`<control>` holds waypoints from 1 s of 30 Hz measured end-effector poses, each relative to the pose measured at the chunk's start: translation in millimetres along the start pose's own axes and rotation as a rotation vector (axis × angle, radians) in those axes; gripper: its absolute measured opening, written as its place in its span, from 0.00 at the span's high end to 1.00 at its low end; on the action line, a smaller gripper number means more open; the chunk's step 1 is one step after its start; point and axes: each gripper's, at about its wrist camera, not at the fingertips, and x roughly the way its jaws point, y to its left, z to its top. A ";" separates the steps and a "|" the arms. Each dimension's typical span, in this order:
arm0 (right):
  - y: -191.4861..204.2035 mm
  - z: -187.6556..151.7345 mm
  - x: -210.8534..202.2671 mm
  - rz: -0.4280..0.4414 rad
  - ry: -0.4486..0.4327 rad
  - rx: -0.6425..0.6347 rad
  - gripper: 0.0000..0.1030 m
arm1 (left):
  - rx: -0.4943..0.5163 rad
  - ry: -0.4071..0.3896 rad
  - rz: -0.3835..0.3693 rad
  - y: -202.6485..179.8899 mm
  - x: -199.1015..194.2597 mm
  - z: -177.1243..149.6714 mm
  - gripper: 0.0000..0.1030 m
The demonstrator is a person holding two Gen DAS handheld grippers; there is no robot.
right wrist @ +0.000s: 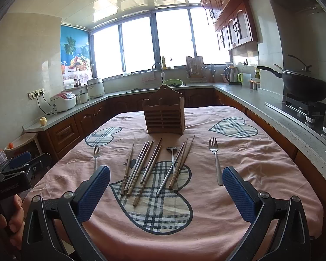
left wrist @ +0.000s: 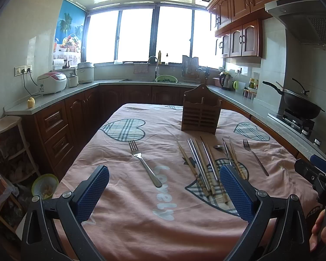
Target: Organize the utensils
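Observation:
A brown wooden utensil holder (left wrist: 199, 109) (right wrist: 164, 114) stands upright at the far middle of the table. Several wooden and metal chopsticks (left wrist: 203, 167) (right wrist: 141, 166) and a spoon (left wrist: 220, 148) (right wrist: 172, 158) lie in front of it. One fork (left wrist: 144, 164) (right wrist: 95, 155) lies to the left, another fork (left wrist: 255, 156) (right wrist: 215, 161) to the right. My left gripper (left wrist: 164, 190) is open and empty above the near table, by the left fork. My right gripper (right wrist: 166, 188) is open and empty above the chopsticks' near ends.
The table wears a pink cloth with plaid hearts (right wrist: 232, 128). Counters run around it: rice cookers (left wrist: 52, 82) left, sink (left wrist: 151, 79) at the back, wok on the stove (left wrist: 300, 103) right. A shelf and a bowl (left wrist: 44, 187) sit at the floor left.

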 end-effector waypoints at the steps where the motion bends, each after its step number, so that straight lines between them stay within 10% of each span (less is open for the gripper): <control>1: 1.2 0.7 0.9 0.001 0.001 -0.002 0.00 | 0.000 0.000 0.000 0.0 -0.1 -0.2 0.01; 30: -11.7 15.1 31.0 0.030 0.046 0.022 0.00 | -0.051 0.147 -0.014 14.2 62.2 29.2 0.01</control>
